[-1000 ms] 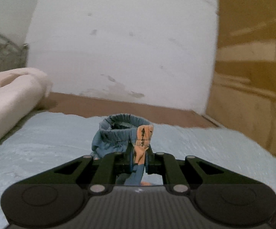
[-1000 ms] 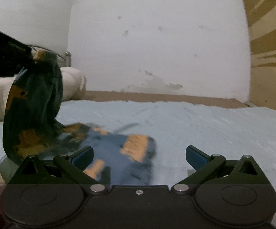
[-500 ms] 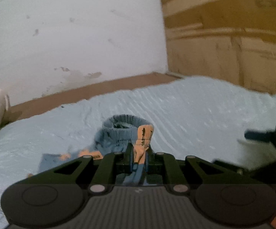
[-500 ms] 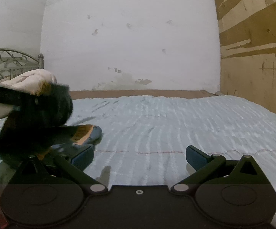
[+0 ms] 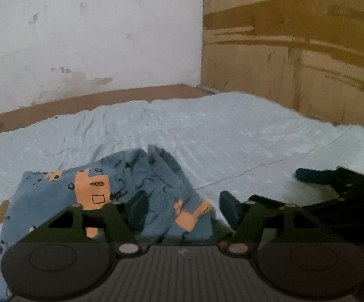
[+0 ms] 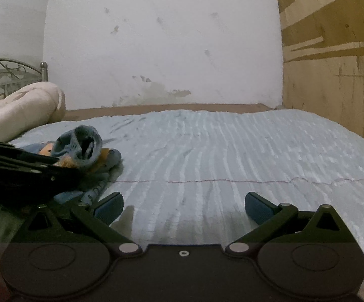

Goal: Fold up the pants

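Observation:
The pants (image 5: 121,186) are small, blue with orange patches and black drawings. They lie crumpled on the light blue bedspread (image 5: 207,130). My left gripper (image 5: 183,207) is open just above them, its fingers apart over the cloth. In the right wrist view the pants (image 6: 86,148) lie at the left with the waistband standing up as a ring. My right gripper (image 6: 183,205) is open and empty over bare bedspread, to the right of the pants. The right gripper also shows in the left wrist view (image 5: 333,183).
A rolled cream blanket (image 6: 18,110) and a metal headboard (image 6: 8,73) are at the far left. A white wall (image 6: 156,37) runs behind the bed and a brown plywood wall (image 6: 333,63) stands along its right side.
My left gripper was shut on the pants and held them up. It has swung right, lowered them onto the bed and opened. My right gripper has stayed open.

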### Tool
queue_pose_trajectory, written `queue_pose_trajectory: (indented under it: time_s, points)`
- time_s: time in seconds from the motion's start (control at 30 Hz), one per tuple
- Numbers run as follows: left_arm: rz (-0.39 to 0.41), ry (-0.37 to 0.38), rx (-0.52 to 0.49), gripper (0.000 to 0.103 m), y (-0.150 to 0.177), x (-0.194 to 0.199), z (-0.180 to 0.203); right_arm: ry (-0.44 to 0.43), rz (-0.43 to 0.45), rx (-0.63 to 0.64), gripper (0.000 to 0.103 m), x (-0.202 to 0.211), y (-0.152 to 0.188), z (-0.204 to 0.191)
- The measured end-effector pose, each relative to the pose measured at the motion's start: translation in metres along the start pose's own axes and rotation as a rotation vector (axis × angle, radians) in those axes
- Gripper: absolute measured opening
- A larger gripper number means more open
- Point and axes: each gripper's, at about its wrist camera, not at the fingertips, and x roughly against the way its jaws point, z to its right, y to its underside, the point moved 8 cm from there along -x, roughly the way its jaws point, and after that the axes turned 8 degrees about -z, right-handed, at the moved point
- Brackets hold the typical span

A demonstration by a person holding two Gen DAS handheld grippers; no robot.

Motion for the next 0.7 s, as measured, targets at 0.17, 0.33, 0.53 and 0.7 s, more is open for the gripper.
queue_pose_trajectory:
  time_s: [0.17, 0.33, 0.53, 0.7]
  points:
    - [0.016, -0.065, 0.054, 0.09, 0.003, 0.018, -0.022, -0.004, 0.0, -0.009, 0.102, -0.001, -0.002, -0.001]
    - [0.066, -0.185, 0.135, 0.102, 0.008, 0.048, -0.062, -0.04, 0.006, -0.04, 0.102, -0.002, -0.015, -0.009]
    - [0.032, -0.317, 0.316, 0.102, 0.025, 0.056, -0.118, -0.112, -0.116, -0.044, 0.102, -0.024, -0.035, -0.045]
    - [-0.017, -0.364, 0.437, 0.102, 0.041, 0.057, -0.148, -0.139, -0.176, -0.081, 0.102, -0.035, -0.048, -0.068]
